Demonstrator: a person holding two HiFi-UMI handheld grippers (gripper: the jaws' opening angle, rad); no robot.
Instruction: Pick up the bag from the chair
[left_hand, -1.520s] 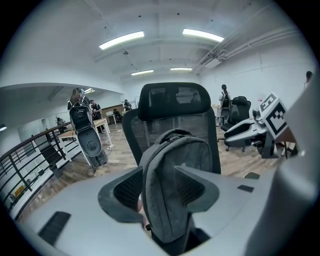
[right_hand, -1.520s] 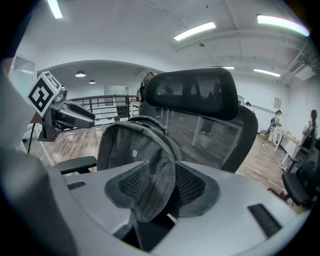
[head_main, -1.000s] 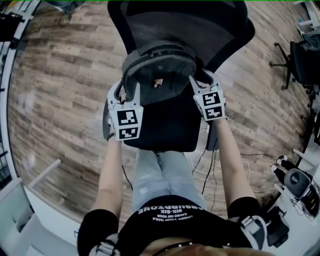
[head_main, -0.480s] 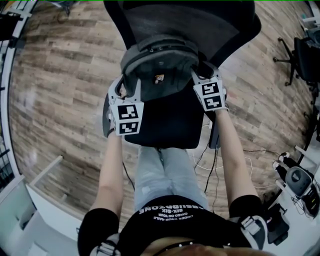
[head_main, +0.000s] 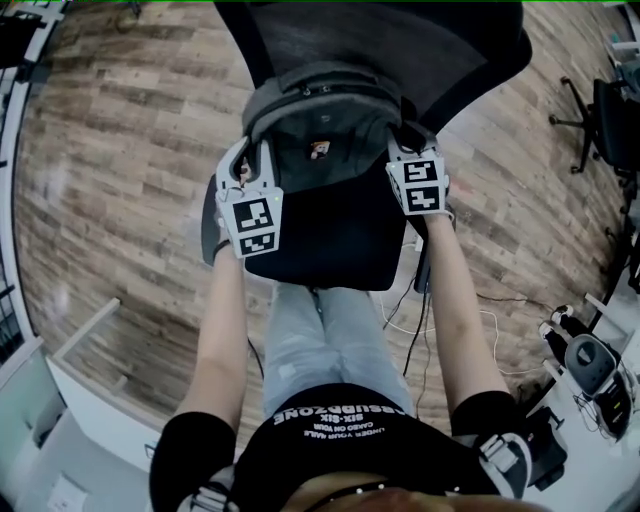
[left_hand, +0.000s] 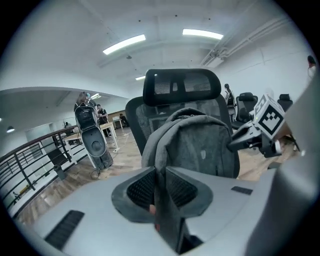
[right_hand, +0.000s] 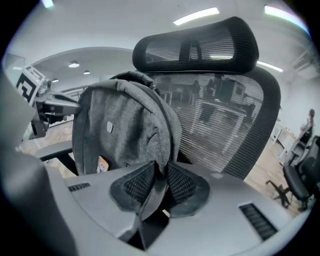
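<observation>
The bag (head_main: 318, 125) is a grey fabric backpack with a small pale badge on its front panel. It stands upright on the black seat of the chair (head_main: 330, 235), its back leaning against the dark mesh backrest, below the headrest.

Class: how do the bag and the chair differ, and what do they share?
The bag is grey cloth; the chair is black, mesh-backed. The bag is shorter; the chair's headrest tops it. The left gripper and right gripper, jaws just closing, pinch the bag, not the chair. Both stand upright.
</observation>
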